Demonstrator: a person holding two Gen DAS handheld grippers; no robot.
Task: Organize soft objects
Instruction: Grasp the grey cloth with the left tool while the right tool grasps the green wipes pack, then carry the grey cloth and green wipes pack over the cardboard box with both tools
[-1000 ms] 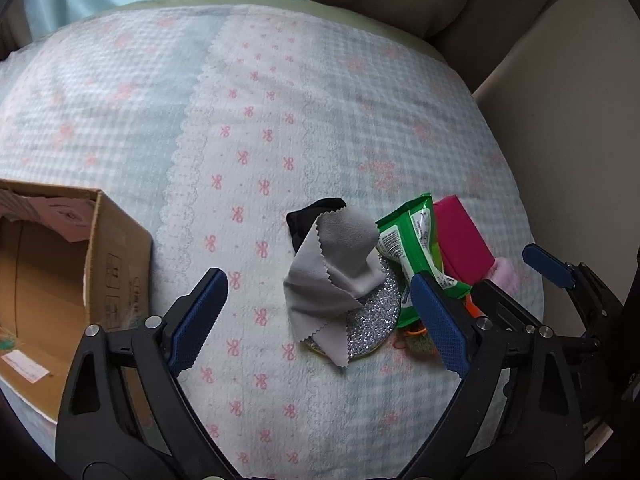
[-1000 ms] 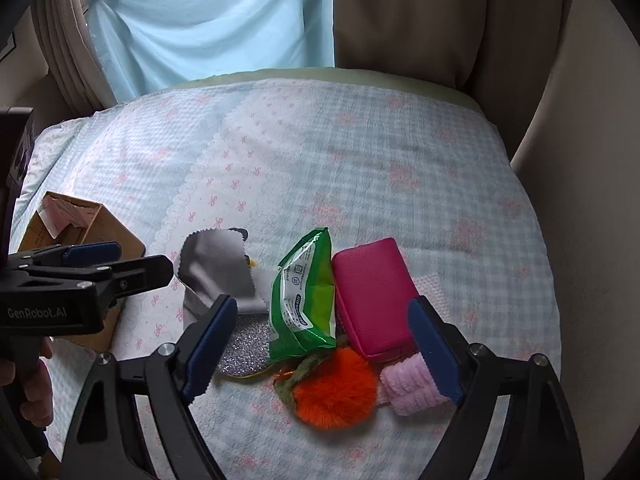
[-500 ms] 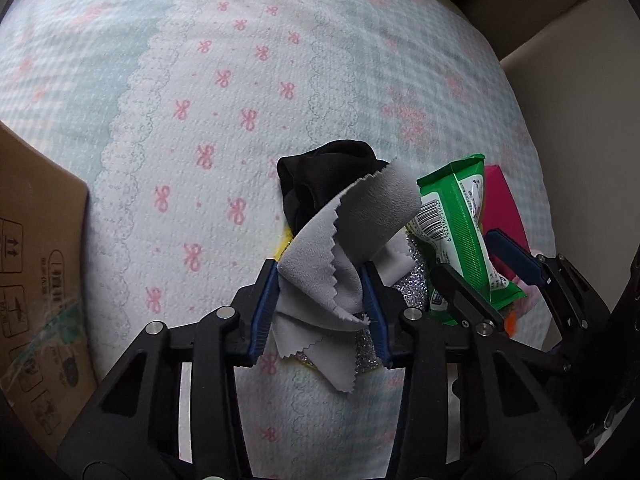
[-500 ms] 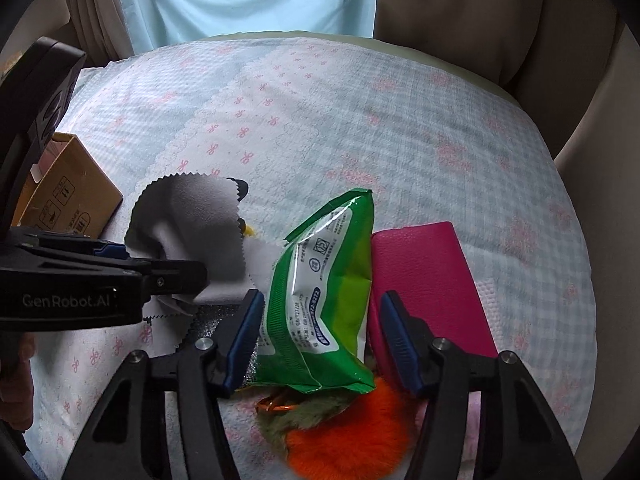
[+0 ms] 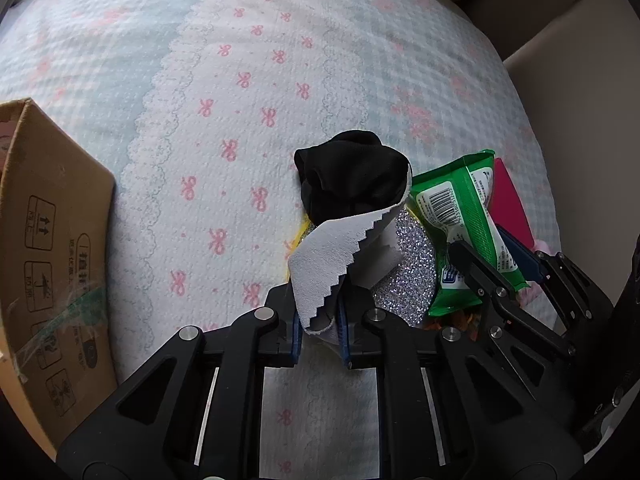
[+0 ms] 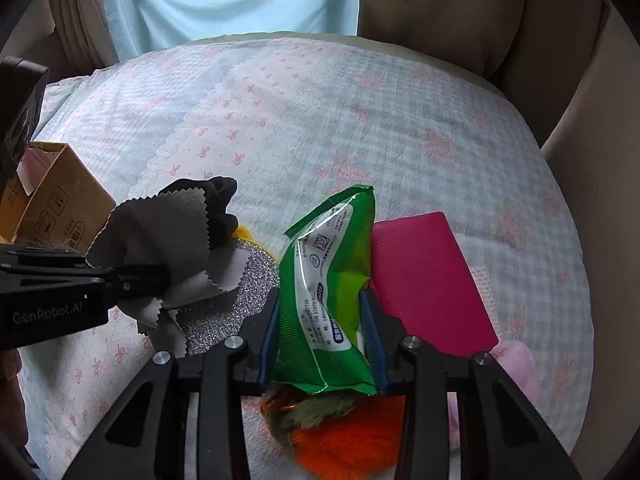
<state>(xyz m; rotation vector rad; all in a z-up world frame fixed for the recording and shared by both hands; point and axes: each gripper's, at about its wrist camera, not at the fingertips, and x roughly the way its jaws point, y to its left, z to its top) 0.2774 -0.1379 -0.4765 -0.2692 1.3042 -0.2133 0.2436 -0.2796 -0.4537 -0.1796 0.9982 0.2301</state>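
Now | left tongs (image 5: 320,330) pinch zigzag-edged grey cloth (image 5: 332,264) | right tongs (image 6: 324,344) closing on glossy green packet (image 6: 328,280)

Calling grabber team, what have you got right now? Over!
Left gripper shut on grey cloth. Right gripper closing on green packet. Cardboard box waits left; nothing blocking.

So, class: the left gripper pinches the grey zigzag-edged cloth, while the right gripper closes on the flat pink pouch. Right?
Not quite. The right gripper is closing on the green plastic packet, as the right wrist view shows; the flat pink pouch lies beside it. The left gripper does pinch the grey zigzag-edged cloth.
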